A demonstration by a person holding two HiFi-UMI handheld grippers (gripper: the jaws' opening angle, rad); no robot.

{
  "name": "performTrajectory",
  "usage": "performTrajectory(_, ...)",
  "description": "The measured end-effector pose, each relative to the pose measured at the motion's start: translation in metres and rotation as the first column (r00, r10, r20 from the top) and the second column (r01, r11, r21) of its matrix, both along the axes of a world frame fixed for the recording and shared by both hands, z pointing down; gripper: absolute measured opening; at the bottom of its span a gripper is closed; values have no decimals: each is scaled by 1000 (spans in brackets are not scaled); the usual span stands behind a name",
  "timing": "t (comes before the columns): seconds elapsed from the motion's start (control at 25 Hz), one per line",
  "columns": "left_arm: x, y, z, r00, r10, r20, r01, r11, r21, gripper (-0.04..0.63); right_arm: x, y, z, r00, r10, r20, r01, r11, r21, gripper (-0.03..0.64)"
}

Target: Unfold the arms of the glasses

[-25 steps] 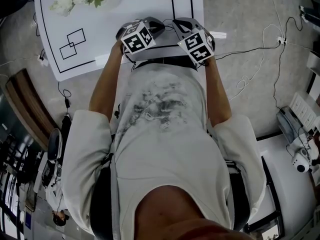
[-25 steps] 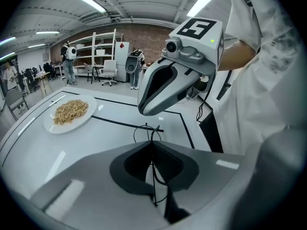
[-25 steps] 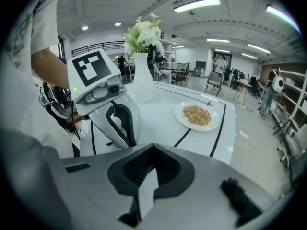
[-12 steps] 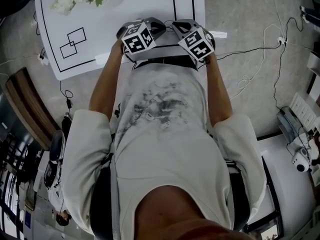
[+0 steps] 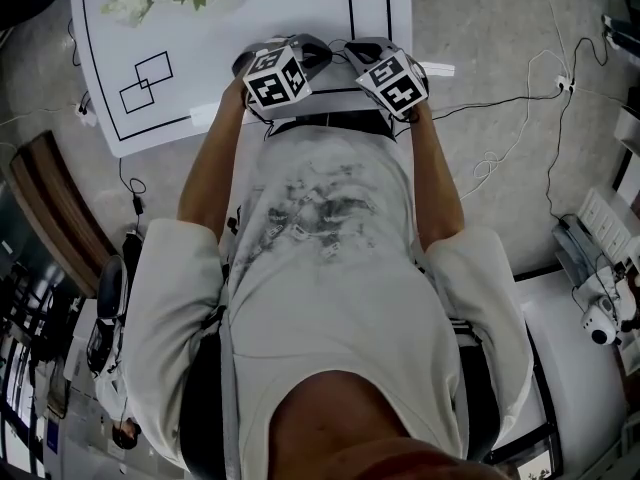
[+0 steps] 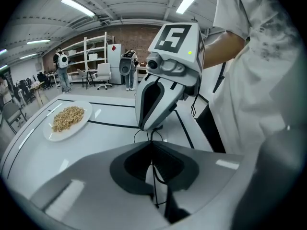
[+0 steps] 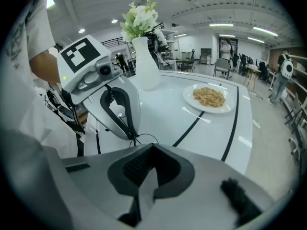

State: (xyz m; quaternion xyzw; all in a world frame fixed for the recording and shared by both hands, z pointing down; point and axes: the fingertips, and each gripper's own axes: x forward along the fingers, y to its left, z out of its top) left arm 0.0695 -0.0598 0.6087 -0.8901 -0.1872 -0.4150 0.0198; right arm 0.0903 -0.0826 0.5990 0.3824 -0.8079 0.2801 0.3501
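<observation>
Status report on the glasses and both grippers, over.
Left gripper shut on glasses wire. Right gripper shut on them too. Arm state unclear. Plate well aside.

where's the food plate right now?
Right gripper view: the plate sits right of centre on the white table, right of the flower vase; head view shows it at the top edge.

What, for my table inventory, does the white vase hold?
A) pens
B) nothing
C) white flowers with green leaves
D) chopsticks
C: in the right gripper view, white flowers with green leaves rise from the mouth of the vase.
</observation>
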Motion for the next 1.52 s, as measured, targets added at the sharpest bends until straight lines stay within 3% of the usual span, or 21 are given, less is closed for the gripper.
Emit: performTrajectory(1.52,-20,0,-18,994,-79,-75,82,996,43,8,-16,-3,8,999,-20,-34,20,1000,8,17)
